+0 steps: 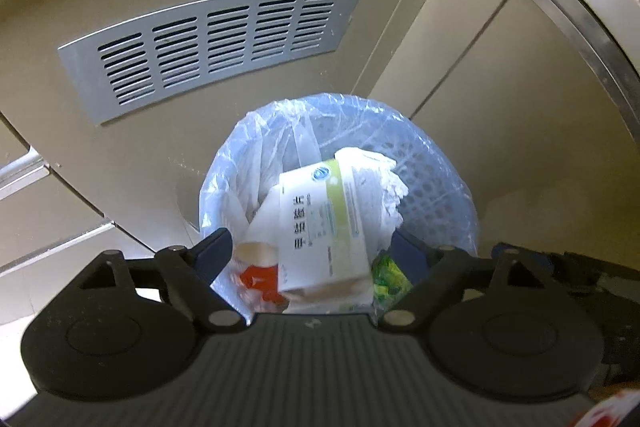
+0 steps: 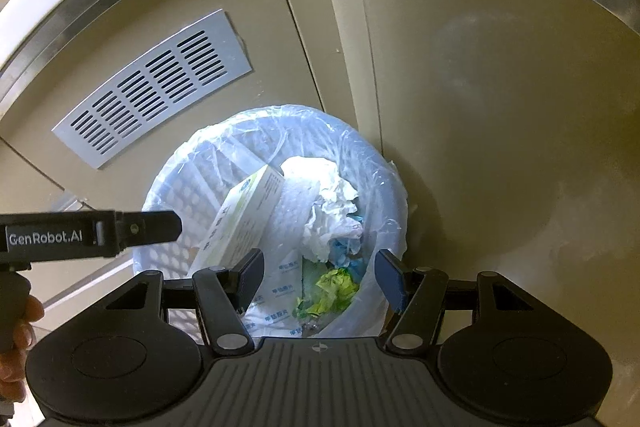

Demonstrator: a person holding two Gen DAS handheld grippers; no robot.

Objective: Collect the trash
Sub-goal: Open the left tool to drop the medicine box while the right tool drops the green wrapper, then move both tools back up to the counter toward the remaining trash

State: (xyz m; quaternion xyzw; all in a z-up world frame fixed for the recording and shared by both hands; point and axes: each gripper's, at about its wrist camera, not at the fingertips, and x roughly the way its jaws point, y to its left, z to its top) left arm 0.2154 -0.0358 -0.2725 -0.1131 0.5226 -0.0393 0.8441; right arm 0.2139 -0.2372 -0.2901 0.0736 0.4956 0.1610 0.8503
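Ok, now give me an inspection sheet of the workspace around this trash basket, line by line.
Surface: floor mostly hidden by the basket and both tools.
Job's things: white perforated basket with a clear liner; inside lie a white and green carton, crumpled tissue, a green wrapper and a red and white item.
Clutter: nothing seen outside the basket.
Grippers: left gripper open over the basket, pads clear of the carton; right gripper open, empty, above the wrapper.
Cables: nothing seen.
Surroundings: beige cabinet front with a vent grille behind the basket.
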